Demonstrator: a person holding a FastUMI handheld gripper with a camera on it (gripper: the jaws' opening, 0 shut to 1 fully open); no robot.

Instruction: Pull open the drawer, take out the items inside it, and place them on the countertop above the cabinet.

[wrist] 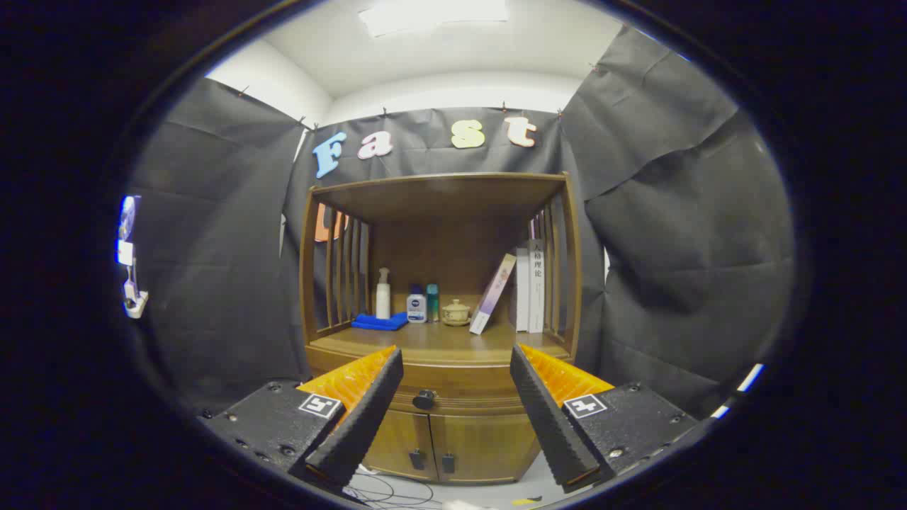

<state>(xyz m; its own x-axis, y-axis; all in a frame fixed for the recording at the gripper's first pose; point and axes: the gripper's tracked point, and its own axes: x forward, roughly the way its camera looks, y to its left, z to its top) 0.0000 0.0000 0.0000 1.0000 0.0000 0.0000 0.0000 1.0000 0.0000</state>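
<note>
Wooden cabinet (439,283) ahead, drawer (453,397) closed, gripper (457,354) held wide apart and empty.

The drawer's long axis runs 9 to 3 o'clock under the countertop (439,341), its dark knob (424,399) facing the camera between the fingers; at 12 o'clock beyond them sit books (528,287), a blue cloth (380,321), a pump bottle (383,293), two small bottles (423,304) and a lidded cup (455,312).
</note>
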